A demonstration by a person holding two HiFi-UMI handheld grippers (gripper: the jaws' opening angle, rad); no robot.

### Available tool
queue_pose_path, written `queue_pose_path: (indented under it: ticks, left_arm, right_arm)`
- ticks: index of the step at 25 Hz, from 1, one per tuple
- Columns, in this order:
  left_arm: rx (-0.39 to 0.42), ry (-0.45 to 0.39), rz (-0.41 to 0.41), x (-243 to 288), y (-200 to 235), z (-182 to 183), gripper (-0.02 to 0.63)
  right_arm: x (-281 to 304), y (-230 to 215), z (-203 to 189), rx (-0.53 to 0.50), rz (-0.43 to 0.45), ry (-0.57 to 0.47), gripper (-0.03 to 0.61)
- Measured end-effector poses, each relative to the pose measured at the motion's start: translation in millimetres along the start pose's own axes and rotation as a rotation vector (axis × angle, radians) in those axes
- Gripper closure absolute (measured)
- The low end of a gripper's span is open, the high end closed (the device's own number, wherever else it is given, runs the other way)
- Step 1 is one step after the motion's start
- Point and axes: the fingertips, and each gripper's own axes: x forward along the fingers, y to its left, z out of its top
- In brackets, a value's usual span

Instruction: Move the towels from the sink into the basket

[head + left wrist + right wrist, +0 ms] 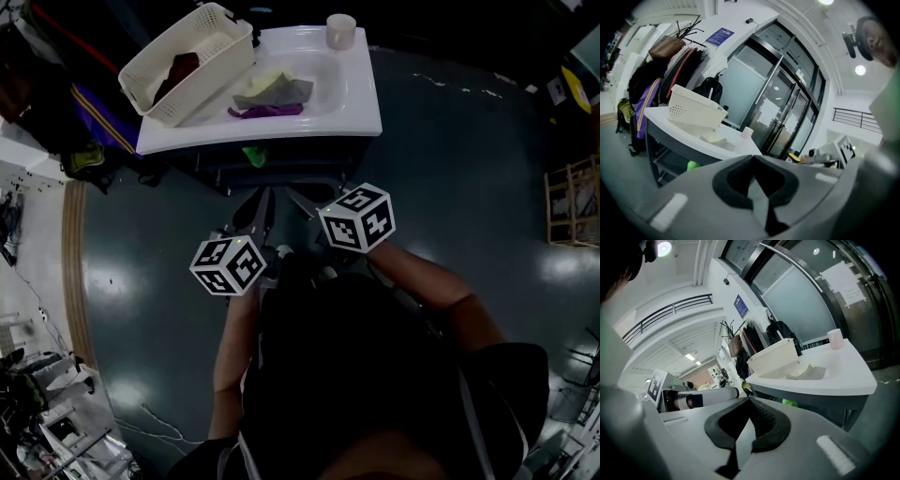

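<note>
Both tools are clenched on nothing: the left tool (752, 158) and the right tool (749, 399) each have their jaw tips pressed together with only air in front. They hang close to the person's body, well apart from the counter (169, 139).

The towels lie bunched in the sink (361, 89). A grey towel (272, 92) lies over a purple towel (267, 111), with a pale yellow towel (265, 82) just behind them. A dark red towel (176, 75) is already in the basket (217, 82).

The first risk is reaching the cloth with the jaws shut, which would only shove the pile about; they need to part before they go in. Because the towels overlap, a pinch on the grey one may drag the purple one half out and drop it on the floor.

The basket sits at the counter's left end and seems to jut past the edge. A heavy drop or a knock from the tool could tip it. A cup (340, 31) stands on the sink's back rim, where a wide swing of the right tool could catch it.
</note>
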Motion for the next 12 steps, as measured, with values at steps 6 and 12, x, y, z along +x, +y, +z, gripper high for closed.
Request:
queue_pose_path:
  ticks: [6,12]
  left_arm:
    - [0.023,0.004,-0.029,23.6,14.1,11.0,0.609]
    - [0.052,0.044,-0.074,52.5,34.0,28.2,0.609]
  right_arm:
    - [14.9,-17.6,14.5,0.007,-0.024,-0.020,0.580]
    - [40.4,-36.0,39.0,0.014,-0.055,-0.040,0.580]
